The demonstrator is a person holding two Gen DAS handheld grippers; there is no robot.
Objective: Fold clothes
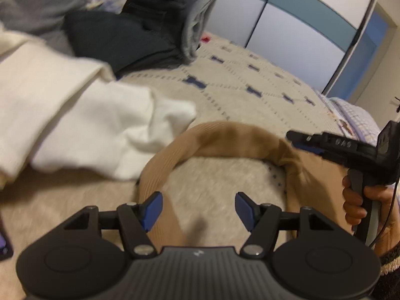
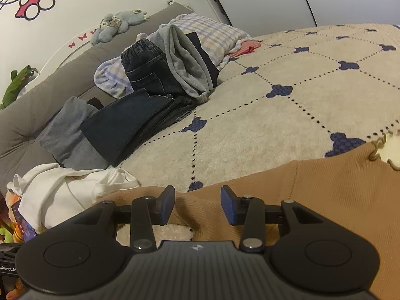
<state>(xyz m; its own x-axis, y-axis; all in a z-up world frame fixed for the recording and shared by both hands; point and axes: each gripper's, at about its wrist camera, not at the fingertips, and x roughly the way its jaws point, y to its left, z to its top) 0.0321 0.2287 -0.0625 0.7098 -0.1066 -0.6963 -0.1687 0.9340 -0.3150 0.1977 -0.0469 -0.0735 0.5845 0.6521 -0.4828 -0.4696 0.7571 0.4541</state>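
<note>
The left gripper (image 1: 198, 208) stands with its jaws well apart, blue pads facing each other across a clear gap, nothing pinched between them. Under that gap lies the cream bedspread (image 1: 250, 87) with its dotted lines and blue motifs, and the tan ribbed garment (image 1: 220, 135) curves round it in an arch. One end of that arch runs down beneath the left-hand pad; whether the pad actually touches the fabric I cannot tell, the view is smeared by blur.

At the other end of the arch, the right gripper (image 1: 291, 137) reaches in from the side, gripped by a hand (image 1: 355, 205) at its handle. Its tip sits right at the bunched shoulder of the tan garment.

From the right wrist view, the right gripper (image 2: 197, 203) shows its jaws partly open, a moderate gap. The tan ribbed garment (image 2: 325, 187) spreads beneath and beyond both pads, and a fold of it rises into the gap, but the pads do not visibly press on it.

Just beside the tan garment's far end lies a white garment (image 2: 65, 192), crumpled. Further beyond it, against the grey headboard (image 2: 30, 115), sits a stack of dark jeans (image 2: 130, 122) and a heap of grey and checked clothes (image 2: 187, 57).
</note>
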